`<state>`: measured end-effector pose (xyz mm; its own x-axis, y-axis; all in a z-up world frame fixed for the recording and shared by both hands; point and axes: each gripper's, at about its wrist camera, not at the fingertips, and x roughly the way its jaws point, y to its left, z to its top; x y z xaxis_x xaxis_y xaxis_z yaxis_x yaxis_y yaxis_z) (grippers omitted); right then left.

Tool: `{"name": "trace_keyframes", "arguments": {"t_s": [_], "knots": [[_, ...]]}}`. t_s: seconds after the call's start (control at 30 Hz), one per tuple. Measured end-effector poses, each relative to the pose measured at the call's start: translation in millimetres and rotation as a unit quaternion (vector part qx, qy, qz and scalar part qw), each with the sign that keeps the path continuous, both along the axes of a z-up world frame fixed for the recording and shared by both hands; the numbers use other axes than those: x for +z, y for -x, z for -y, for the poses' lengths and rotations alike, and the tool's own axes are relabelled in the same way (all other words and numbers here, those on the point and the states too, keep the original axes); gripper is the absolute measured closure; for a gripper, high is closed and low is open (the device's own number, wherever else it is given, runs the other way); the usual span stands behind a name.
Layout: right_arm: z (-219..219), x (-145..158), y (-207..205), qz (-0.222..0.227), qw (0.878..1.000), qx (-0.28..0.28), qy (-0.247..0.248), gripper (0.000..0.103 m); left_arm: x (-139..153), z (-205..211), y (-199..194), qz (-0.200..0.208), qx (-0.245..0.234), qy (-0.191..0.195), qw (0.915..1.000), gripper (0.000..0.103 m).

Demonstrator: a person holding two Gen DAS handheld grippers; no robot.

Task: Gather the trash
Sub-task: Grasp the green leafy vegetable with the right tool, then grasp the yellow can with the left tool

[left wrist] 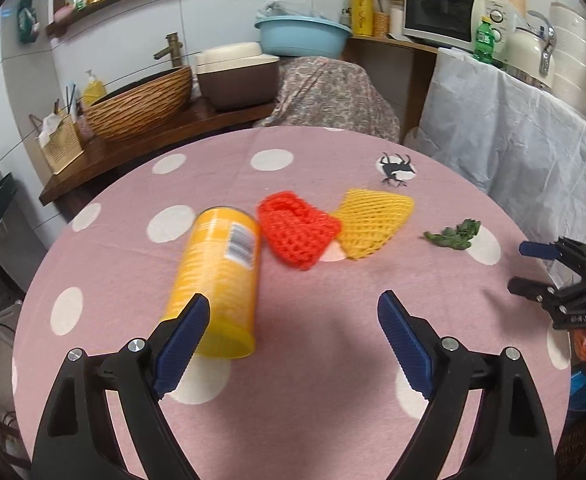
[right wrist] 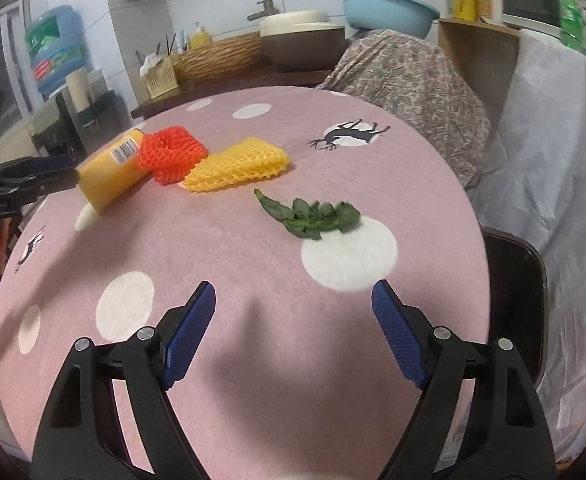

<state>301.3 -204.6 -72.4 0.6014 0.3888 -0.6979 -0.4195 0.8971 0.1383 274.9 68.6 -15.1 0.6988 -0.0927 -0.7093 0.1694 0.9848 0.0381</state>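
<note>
A yellow can (left wrist: pixel 218 280) lies on its side on the pink dotted tablecloth (left wrist: pixel 313 360), also in the right wrist view (right wrist: pixel 109 172). Beside it lie a red foam net (left wrist: pixel 297 230) (right wrist: pixel 171 154), a yellow foam net (left wrist: pixel 369 224) (right wrist: pixel 239 164) and a green leaf scrap (left wrist: pixel 455 236) (right wrist: pixel 313 216). My left gripper (left wrist: pixel 293 308) is open just above the table, its left fingertip in front of the can. My right gripper (right wrist: pixel 293 296) is open and empty, short of the leaf scrap; it also shows at the right edge of the left wrist view (left wrist: pixel 533 268).
Behind the round table are a wooden counter (left wrist: pixel 153 140) with a woven basin (left wrist: pixel 141 106), a brown tub (left wrist: pixel 237 80), a blue basin (left wrist: pixel 303 36), a cloth-covered chair (left wrist: pixel 333 96) and a sheet-covered unit (left wrist: pixel 513 132) with a microwave (left wrist: pixel 445 16). A dark chair (right wrist: pixel 517 280) stands at the right.
</note>
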Motion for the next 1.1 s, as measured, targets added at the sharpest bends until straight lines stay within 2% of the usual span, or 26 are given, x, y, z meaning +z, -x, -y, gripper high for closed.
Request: {"name": "trace_keyframes", "arguments": {"t_s": [0.23,0.4,0.53,0.57,0.63,0.67,0.73,0.8,0.93,1.1], "knots": [[-22.7,-7.1,-53.8,-0.008,0.998,0.034,0.058,0.023,0.0,-25.5,6.3,0.003,0.013,-0.013,0.9998,0.016],[-36.8,-15.7,-82.9,-0.035,0.994,0.057,0.090,0.023,0.6,-43.5,0.3,-0.008,0.018,0.004,0.9998,0.016],[-36.8,-20.1,-91.0,-0.041,0.994,0.054,0.090,0.024,-0.8,-50.7,-7.3,-0.021,0.010,0.014,0.9996,0.014],[-38.3,-20.8,-92.4,-0.040,0.994,0.052,0.091,0.027,-1.2,-51.4,-8.6,-0.024,0.010,0.015,0.9996,0.014],[-39.3,-19.3,-90.4,-0.036,0.994,0.053,0.091,0.045,-2.2,-55.5,-14.9,-0.033,0.006,0.020,0.9992,0.013],[-40.4,-18.4,-88.6,-0.034,0.994,0.057,0.092,0.050,-2.7,-57.4,-19.1,-0.040,0.004,0.022,0.9990,0.012],[-43.4,-17.0,-84.4,-0.031,0.993,0.065,0.094,0.070,-2.7,-60.1,-26.7,-0.048,0.004,0.025,0.9985,0.011],[-47.2,-15.7,-78.7,-0.027,0.992,0.072,0.098,0.080,-2.1,-61.2,-35.1,-0.061,-0.006,0.037,0.9975,0.010],[-55.0,-13.7,-67.6,-0.017,0.990,0.072,0.120,0.086,-2.2,-60.8,-51.2,-0.090,-0.027,0.060,0.9937,0.006],[-55.0,-5.3,-52.7,-0.007,0.993,0.067,0.099,0.087,-6.6,-51.3,-72.6,-0.113,-0.032,0.005,0.9930,0.006]]}}
